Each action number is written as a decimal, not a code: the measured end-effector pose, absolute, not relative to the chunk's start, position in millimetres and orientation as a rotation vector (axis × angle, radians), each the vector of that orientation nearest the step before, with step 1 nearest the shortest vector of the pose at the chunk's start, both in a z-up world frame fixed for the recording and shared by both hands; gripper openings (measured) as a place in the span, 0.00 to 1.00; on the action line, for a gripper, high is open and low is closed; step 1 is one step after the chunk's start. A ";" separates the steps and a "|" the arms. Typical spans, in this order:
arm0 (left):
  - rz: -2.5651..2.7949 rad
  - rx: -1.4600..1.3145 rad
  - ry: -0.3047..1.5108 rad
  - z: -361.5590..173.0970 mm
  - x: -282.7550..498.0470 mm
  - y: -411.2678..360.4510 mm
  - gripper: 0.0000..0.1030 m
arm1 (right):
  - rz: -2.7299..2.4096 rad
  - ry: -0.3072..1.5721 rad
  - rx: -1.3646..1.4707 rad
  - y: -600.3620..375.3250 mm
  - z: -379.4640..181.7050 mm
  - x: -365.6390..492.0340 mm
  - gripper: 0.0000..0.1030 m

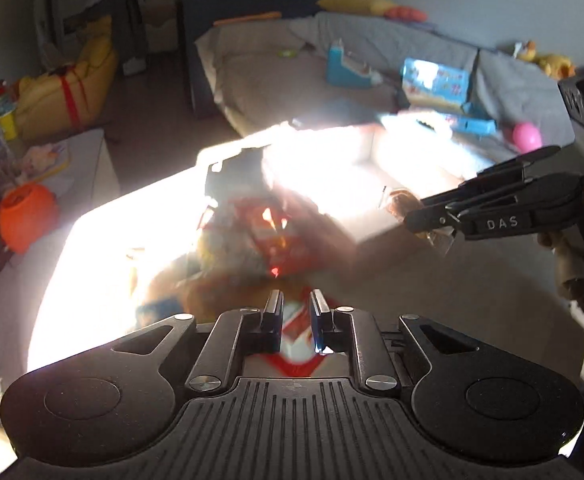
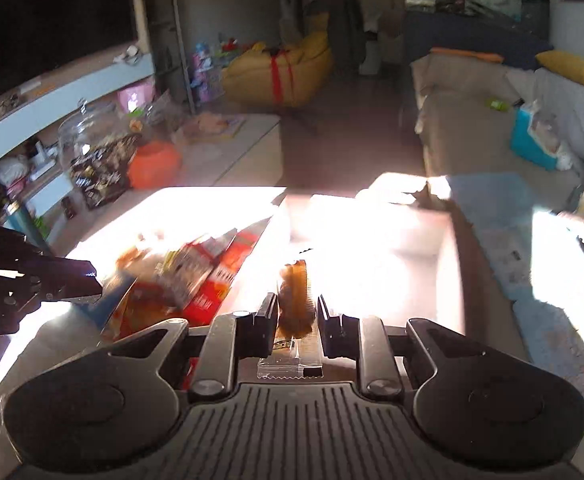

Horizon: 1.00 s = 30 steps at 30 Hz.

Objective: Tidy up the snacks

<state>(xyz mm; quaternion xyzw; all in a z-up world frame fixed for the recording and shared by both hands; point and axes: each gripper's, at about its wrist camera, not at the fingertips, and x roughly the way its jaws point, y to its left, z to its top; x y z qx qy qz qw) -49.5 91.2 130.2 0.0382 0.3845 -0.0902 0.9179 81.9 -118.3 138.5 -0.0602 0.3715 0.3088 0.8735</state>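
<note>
My left gripper (image 1: 296, 300) is shut on a red and white snack packet (image 1: 297, 334) that hangs between its fingers, above a blurred pile of snack bags (image 1: 260, 240). My right gripper (image 2: 297, 304) is shut on a brown pastry in clear wrap (image 2: 295, 304), held over a white box (image 2: 447, 264). The right gripper also shows in the left wrist view (image 1: 431, 224), with the pastry (image 1: 401, 202) at its tips beside the white box (image 1: 371, 152). The left gripper shows at the left of the right wrist view (image 2: 88, 284), next to the snack pile (image 2: 196, 276).
Strong sunlight washes out the table top and box. An orange pumpkin bucket (image 1: 26, 216) and a glass jar (image 2: 92, 148) stand on the low shelf to the left. A grey sofa (image 1: 371, 60) with toys and a pink ball (image 1: 525, 136) lies behind.
</note>
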 end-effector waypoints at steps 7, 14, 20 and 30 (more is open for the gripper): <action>-0.119 0.115 0.941 100.8 -101.9 121.3 0.19 | 0.808 0.911 -0.180 -72.2 82.3 44.3 0.20; -0.057 0.097 0.993 71.1 -99.8 124.4 0.43 | 0.740 0.898 -0.232 -72.7 61.6 30.2 0.74; -0.040 0.036 1.016 59.7 -90.8 131.0 0.45 | 0.672 0.849 -0.240 -87.0 54.8 29.8 0.81; -0.048 0.028 0.978 60.7 -88.5 122.6 0.40 | 0.767 0.838 -0.264 -61.8 69.2 21.9 0.19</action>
